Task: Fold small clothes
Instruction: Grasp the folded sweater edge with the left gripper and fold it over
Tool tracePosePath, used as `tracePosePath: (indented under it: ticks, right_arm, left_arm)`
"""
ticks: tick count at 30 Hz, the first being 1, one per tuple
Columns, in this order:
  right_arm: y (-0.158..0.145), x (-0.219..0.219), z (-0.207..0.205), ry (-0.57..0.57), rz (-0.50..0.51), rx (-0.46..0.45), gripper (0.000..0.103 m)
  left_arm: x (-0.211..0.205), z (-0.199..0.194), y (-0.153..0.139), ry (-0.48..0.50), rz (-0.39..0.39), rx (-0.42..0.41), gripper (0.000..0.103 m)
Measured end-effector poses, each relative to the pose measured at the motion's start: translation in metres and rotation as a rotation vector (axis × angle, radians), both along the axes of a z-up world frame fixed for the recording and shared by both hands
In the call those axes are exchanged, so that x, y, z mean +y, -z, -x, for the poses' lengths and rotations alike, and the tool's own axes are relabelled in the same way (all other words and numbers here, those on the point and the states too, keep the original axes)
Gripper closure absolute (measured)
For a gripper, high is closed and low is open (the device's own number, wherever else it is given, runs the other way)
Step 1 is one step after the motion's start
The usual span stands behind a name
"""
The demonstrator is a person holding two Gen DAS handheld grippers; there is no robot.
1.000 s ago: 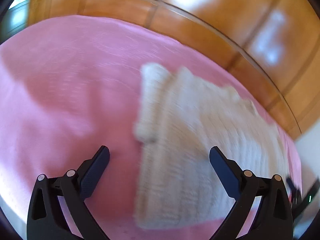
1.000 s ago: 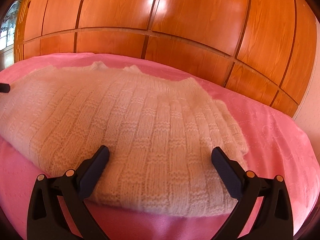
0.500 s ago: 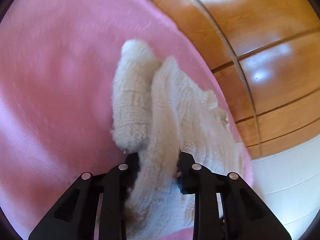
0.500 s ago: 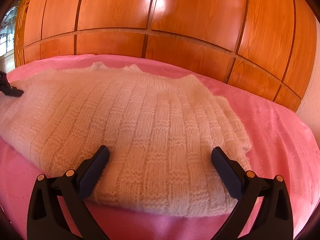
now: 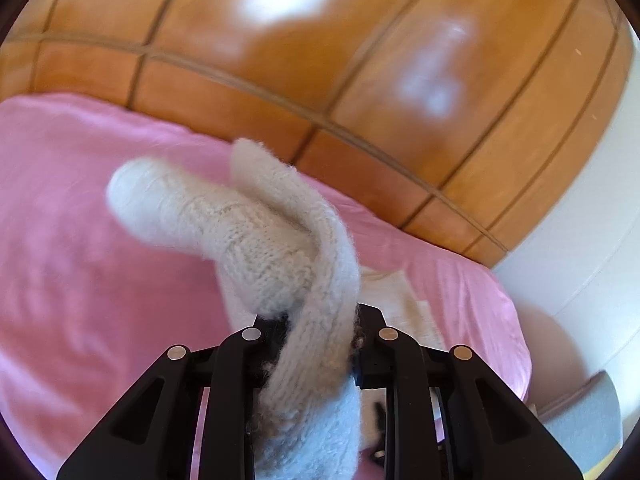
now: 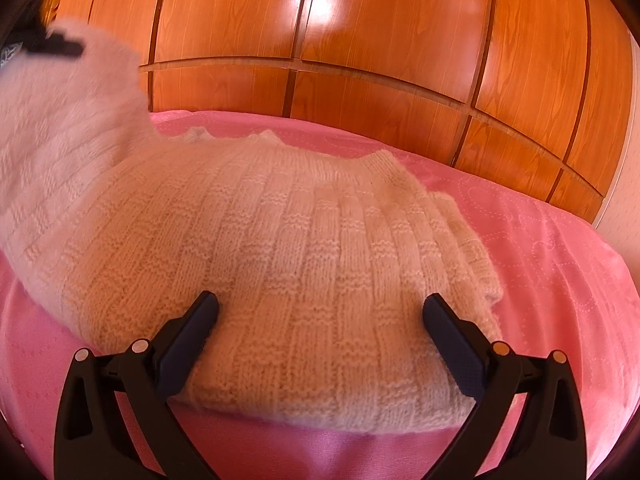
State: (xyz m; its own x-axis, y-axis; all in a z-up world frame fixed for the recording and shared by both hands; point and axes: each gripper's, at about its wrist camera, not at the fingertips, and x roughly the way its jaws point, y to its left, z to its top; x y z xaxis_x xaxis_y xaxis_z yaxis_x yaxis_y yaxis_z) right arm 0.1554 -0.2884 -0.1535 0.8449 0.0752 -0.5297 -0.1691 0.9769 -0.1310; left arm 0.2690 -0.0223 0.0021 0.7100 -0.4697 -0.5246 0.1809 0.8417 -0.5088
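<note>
A small cream knitted sweater (image 6: 304, 264) lies on a pink bedspread (image 6: 560, 264). My left gripper (image 5: 320, 320) is shut on the sweater's left edge (image 5: 320, 272) and holds it lifted above the bed, with a sleeve (image 5: 168, 204) hanging out to the left. In the right wrist view that raised part (image 6: 60, 120) stands up at the far left, with the left gripper's tip (image 6: 56, 46) on top. My right gripper (image 6: 320, 312) is open and empty, its fingers resting over the sweater's near hem.
A glossy orange wooden panelled wall (image 6: 360, 40) runs behind the bed. A white wall (image 5: 592, 220) and a grey object (image 5: 588, 428) lie at the right, past the bed's edge.
My left gripper closed on the sweater's left edge and lifted it up off the bed, sleeve dangling. My right gripper stayed open and nearly still over the hem.
</note>
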Motion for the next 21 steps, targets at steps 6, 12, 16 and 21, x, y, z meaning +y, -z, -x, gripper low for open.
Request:
tracePosePath:
  ticks: [6, 12, 16, 21]
  right_arm:
    - [0.000, -0.001, 0.001, 0.000, -0.011, -0.001, 0.002]
    - [0.000, -0.007, 0.001, -0.008, -0.048, 0.006, 0.002]
    - [-0.002, -0.015, 0.001, -0.030, -0.105, 0.021, 0.002]
    - [-0.011, -0.021, 0.011, -0.104, -0.062, 0.028, 0.002]
  left_arm:
    - [-0.044, 0.001, -0.016, 0.101, -0.025, -0.049, 0.083]
    - [-0.102, -0.001, -0.020, 0.230, -0.075, -0.085, 0.083]
    - [-0.137, -0.005, -0.013, 0.299, -0.097, -0.067, 0.083]
    - [-0.161, -0.007, -0.003, 0.342, -0.149, -0.070, 0.083]
